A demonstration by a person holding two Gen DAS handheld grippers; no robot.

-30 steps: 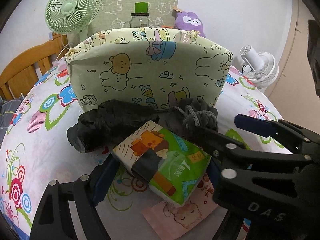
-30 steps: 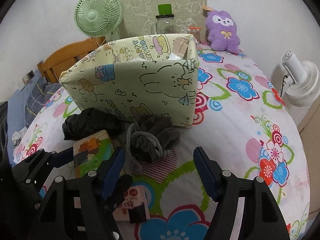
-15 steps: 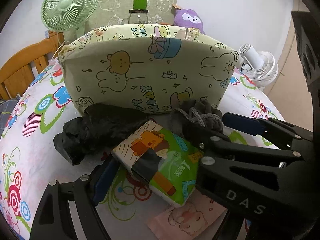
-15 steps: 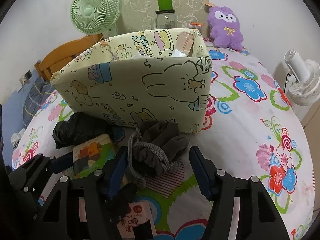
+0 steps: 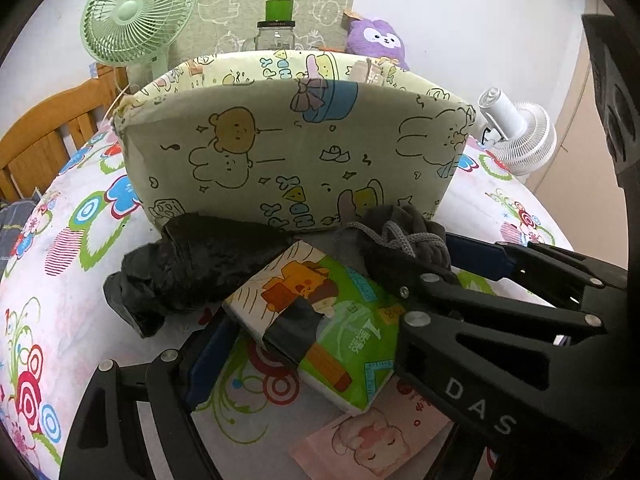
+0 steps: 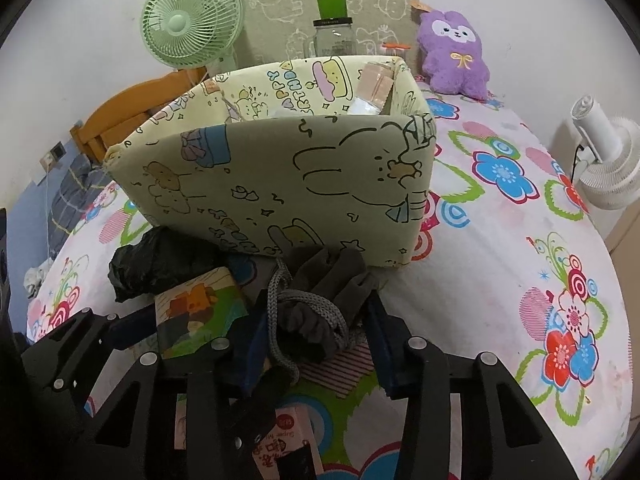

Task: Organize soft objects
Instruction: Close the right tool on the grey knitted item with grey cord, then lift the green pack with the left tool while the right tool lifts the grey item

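My left claw [image 5: 304, 344] points steeply down, jaws spread wide and apart from anything. My right claw [image 6: 316, 344] tilts down just as steeply beside it; its jaws have just been closing, a dark cloth bundle [image 6: 316, 304] between them.

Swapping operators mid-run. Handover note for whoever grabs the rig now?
Right gripper: jaws have just been closing around the grey corded cloth bundle; contact likely, firm grip not confirmed.
Left gripper: open, straddling the green tissue pack, not clamped.
Black crumpled bag and pink packet lie on the floral sheet in front of the cartoon-print box.
Done: a few items already in the box.
Left: bundle, tissue pack, black bag, pink packet.
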